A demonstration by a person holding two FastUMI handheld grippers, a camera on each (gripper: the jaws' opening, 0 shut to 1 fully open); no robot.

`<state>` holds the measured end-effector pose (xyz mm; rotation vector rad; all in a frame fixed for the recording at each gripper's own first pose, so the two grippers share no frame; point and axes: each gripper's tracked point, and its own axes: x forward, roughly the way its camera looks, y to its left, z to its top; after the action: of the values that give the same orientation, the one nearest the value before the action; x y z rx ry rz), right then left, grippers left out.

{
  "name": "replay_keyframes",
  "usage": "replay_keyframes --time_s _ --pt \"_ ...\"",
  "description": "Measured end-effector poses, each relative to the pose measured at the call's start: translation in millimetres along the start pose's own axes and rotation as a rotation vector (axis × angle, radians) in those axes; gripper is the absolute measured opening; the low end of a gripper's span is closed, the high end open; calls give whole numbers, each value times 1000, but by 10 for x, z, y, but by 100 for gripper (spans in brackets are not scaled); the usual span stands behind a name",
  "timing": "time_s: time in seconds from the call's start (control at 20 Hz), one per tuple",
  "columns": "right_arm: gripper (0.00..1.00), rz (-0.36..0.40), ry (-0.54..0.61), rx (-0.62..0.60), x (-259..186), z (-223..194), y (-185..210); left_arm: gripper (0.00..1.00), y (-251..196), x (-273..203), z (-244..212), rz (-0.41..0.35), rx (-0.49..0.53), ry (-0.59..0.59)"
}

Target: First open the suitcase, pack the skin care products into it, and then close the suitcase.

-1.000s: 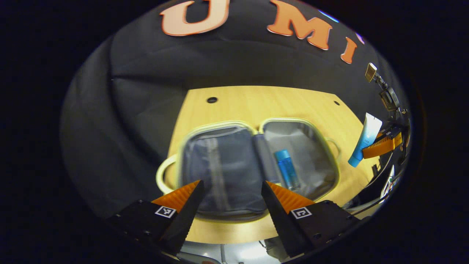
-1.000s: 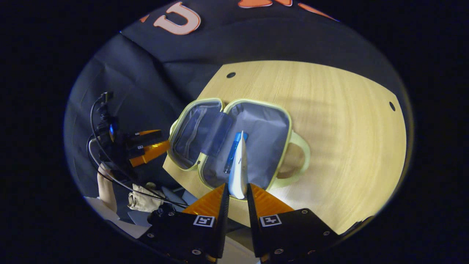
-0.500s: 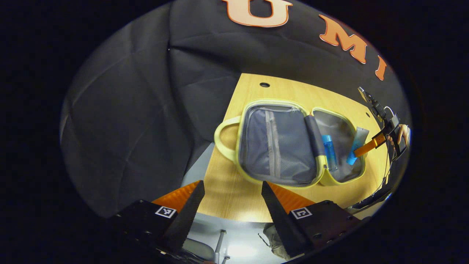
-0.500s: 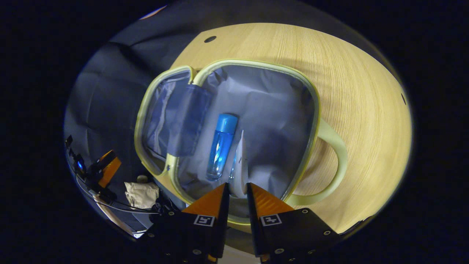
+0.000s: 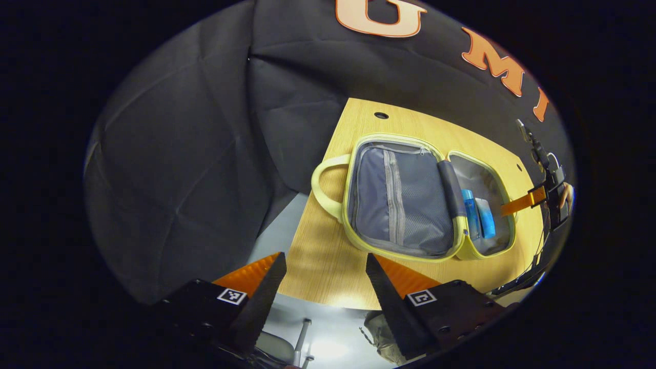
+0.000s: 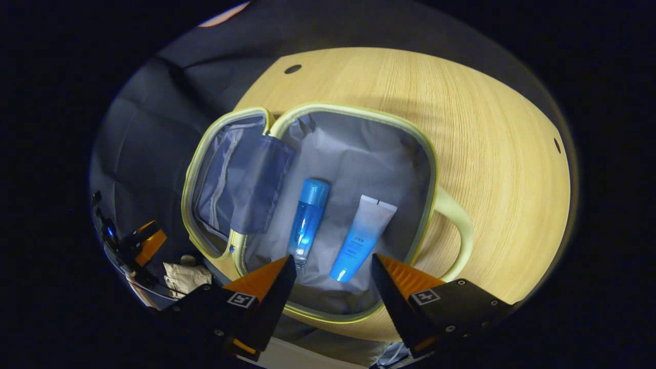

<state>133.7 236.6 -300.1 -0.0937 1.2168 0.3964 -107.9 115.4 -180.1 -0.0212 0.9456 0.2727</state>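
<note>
- Table (image 6: 487, 154): wooden, bore the suitcase.
- Suitcase (image 6: 433, 169): lay open flat, grey lining up.
- Right gripper (image 6: 333, 277): fingers wide, empty, above the tube.
- Left gripper (image 5: 323, 277): fingers wide, empty, off the table edge.
- Tube (image 6: 363, 238): in the right half, beside the bottle.
- Bottle (image 6: 306, 220): same half.
- Step (judged): packing done; next, fold one half over and close.

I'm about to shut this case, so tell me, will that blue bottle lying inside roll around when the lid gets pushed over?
Probably somewhat. The blue bottle looks round and lies on its side on the soft grey lining, so a nudge could roll it. The tube lying beside it is flatter and may block rolling that way. The suitcase walls look soft, so they might flex.
</note>
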Motion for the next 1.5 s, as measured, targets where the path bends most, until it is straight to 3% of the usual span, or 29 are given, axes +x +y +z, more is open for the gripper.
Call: replay_keyframes --time_s 0.15,0.4,0.65,0.7,0.85,1.0,1.15,1.25,1.3,1.4,1.45,1.5 --pt "96 14 -115 -30 -186 125 116 98 225 84 82 -38 -78 9" --pt "96 63 -237 16 -531 211 300 98 514 519 492 -146 -309 -50" --pt "96 50 -273 75 -734 215 167 98 350 871 981 -416 -618 -134" --pt "96 43 -281 82 -769 213 122 97 385 966 992 -428 -662 -125" --pt "96 29 -298 114 -851 190 21 98 439 1291 896 -429 -749 -85" --pt "96 20 -300 152 -864 162 -81 100 327 1399 1002 -521 -810 -112" --pt "96 5 -288 178 -830 125 -196 92 125 1534 1070 -577 -812 -111" --pt "96 13 -281 191 -838 108 -222 43 242 1711 940 -433 -794 -77" --pt "96 17 -290 199 -845 126 -241 18 195 1733 986 -442 -781 -73" --pt "96 21 -312 202 -890 155 -264 18 113 1618 1084 -447 -737 -98" --pt "96 20 -325 206 -919 174 -296 5 80 1596 1105 -424 -694 -100" --pt "96 19 -334 210 -946 194 -343 5 76 1489 1128 -393 -642 -99"
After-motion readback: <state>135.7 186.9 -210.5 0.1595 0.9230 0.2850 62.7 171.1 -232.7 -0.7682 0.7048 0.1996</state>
